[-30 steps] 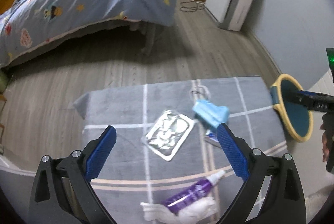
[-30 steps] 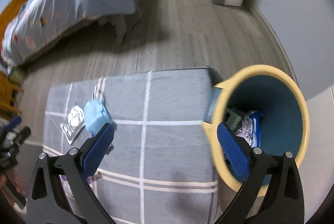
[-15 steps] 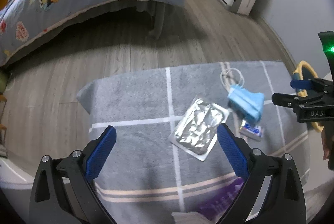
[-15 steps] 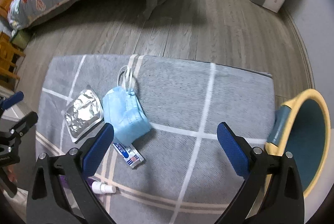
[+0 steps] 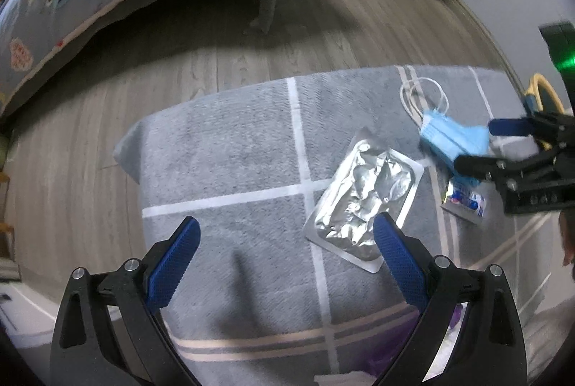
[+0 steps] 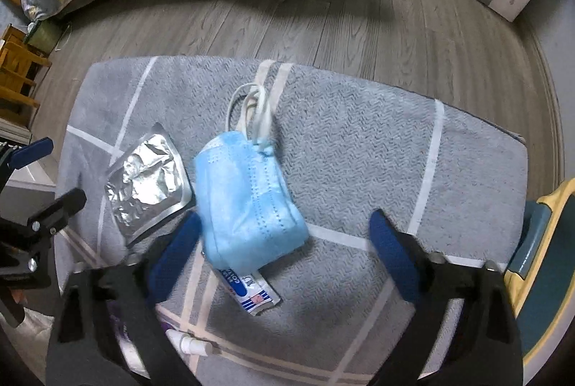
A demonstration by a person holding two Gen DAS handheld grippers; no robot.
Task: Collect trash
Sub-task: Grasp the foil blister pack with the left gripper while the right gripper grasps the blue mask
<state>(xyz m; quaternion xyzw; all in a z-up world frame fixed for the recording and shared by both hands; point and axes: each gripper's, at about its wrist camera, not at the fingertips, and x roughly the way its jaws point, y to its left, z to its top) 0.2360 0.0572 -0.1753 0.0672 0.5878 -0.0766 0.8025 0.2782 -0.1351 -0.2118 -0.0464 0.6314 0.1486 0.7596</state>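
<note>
**Both grippers over the rug, nothing held**

The left gripper (image 5: 284, 247) and right gripper (image 6: 284, 238) hover with jaws spread wide. On the grey rug (image 6: 359, 148), the blue face mask (image 6: 244, 199) lies mid-rug, overlapping a small sachet (image 6: 251, 292); the foil blister pack (image 6: 147, 181) sits just beside it (toward the left edge). The bin (image 6: 539, 260) stands off the rug's right edge.

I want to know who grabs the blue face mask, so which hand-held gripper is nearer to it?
Right. The right hand-held gripper hangs open just over the blue face mask, its left finger beside it. The left hand-held gripper is open farther off, by the foil packet.
</note>
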